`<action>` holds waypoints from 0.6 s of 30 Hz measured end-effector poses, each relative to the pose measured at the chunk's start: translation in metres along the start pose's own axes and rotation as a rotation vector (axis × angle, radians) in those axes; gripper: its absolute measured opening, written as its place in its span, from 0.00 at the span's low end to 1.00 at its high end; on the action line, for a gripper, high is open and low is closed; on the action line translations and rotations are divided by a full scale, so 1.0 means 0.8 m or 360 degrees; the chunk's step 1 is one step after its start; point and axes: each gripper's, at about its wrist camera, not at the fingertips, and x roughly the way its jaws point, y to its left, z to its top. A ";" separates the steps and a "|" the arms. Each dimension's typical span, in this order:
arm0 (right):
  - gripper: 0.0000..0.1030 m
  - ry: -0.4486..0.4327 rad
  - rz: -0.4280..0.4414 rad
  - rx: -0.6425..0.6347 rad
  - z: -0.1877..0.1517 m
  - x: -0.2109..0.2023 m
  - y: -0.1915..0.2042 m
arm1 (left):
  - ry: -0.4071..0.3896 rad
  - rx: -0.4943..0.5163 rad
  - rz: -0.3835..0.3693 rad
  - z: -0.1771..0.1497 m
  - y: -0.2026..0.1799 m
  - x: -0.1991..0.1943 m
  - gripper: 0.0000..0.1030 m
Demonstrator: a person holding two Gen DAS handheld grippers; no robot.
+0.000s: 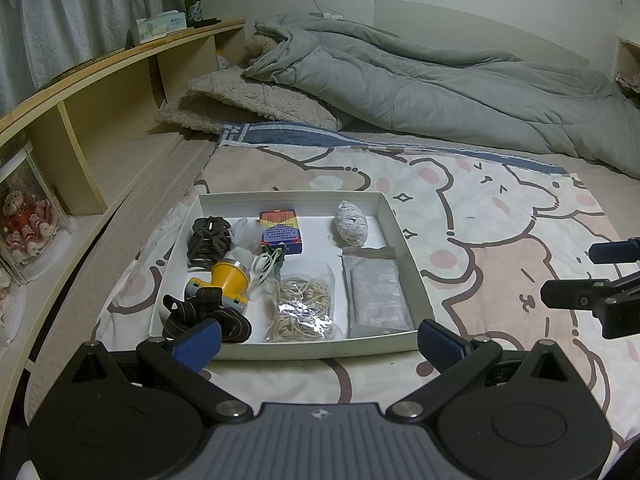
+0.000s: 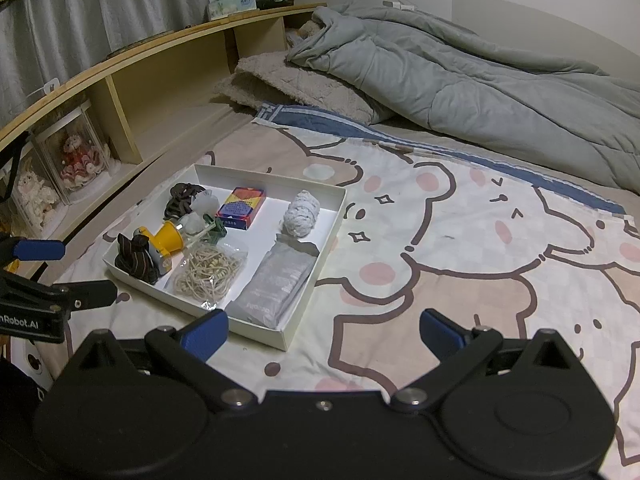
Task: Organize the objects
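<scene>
A shallow white tray [image 1: 404, 232] [image 2: 320, 248] lies on the bear-print sheet. It holds a yellow headlamp [image 1: 228, 278] [image 2: 168, 240] with a dark strap, a bag of rubber bands [image 1: 302, 308] [image 2: 208, 272], a grey pouch [image 1: 378, 292] [image 2: 276, 284], a white yarn ball [image 1: 350, 226] [image 2: 302, 212], a colourful box [image 1: 280, 230] [image 2: 242, 206] and a black hair clip [image 1: 208, 240] [image 2: 182, 198]. My left gripper [image 1: 318, 342] stands open just in front of the tray's near wall. My right gripper [image 2: 324, 334] is open and empty, to the right of the tray over the sheet.
A wooden headboard shelf [image 1: 100, 92] [image 2: 160, 68] runs along the left with doll cases, a tissue box and a green bottle [image 1: 192, 0]. A grey duvet [image 1: 440, 88] [image 2: 460, 64] and a fuzzy pillow lie at the far end. Bare sheet [image 2: 460, 240] spreads right of the tray.
</scene>
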 end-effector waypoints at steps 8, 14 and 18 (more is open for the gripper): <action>1.00 0.0001 -0.0002 0.0007 -0.001 0.001 -0.001 | 0.0008 -0.0008 -0.0007 0.001 0.002 0.001 1.00; 1.00 0.0001 -0.0002 0.0005 0.000 0.001 -0.001 | 0.0009 -0.0005 -0.0006 0.002 0.002 0.001 1.00; 1.00 0.0003 -0.0002 0.0005 -0.001 0.001 -0.001 | 0.0009 -0.0006 -0.0005 0.002 0.002 0.000 1.00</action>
